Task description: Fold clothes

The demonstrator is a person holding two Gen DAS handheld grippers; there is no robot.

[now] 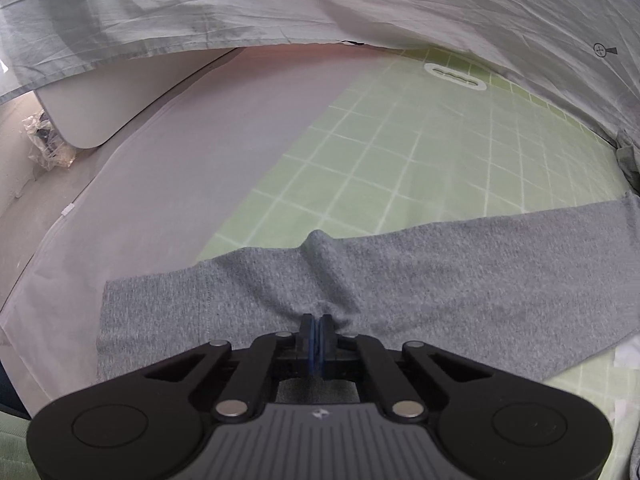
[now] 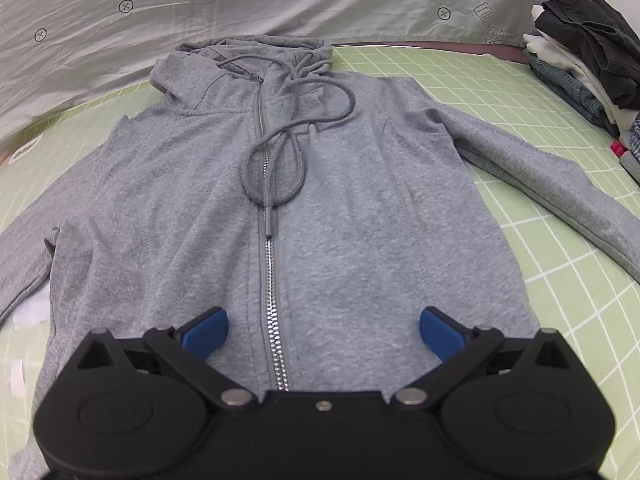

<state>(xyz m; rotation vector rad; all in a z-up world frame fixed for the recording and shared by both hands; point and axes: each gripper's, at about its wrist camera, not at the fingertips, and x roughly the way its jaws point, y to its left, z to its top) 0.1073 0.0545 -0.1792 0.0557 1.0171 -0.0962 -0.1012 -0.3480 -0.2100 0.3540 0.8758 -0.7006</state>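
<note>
Hoodie (image 2: pixel 320 184) spread flat, front up, on green checked mat (image 2: pixel 560 272), zip (image 2: pixel 272 300) closed, hood at 12 o'clock, cords (image 2: pixel 280 152) looped over chest. At 9 o'clock, left sleeve (image 1: pixel 400 276) stretched across mat edge and white sheet (image 1: pixel 180 200); left gripper (image 1: pixel 317 332) clenched on pinched ridge of that sleeve. At 6 o'clock over hem, right gripper (image 2: pixel 322 330) released, blue pads (image 2: pixel 208 330) wide apart either side of zip. At 2 o'clock, stack of folded clothes (image 2: pixel 580 60). Printed cloth (image 2: pixel 320 0) along 12 o'clock.
</note>
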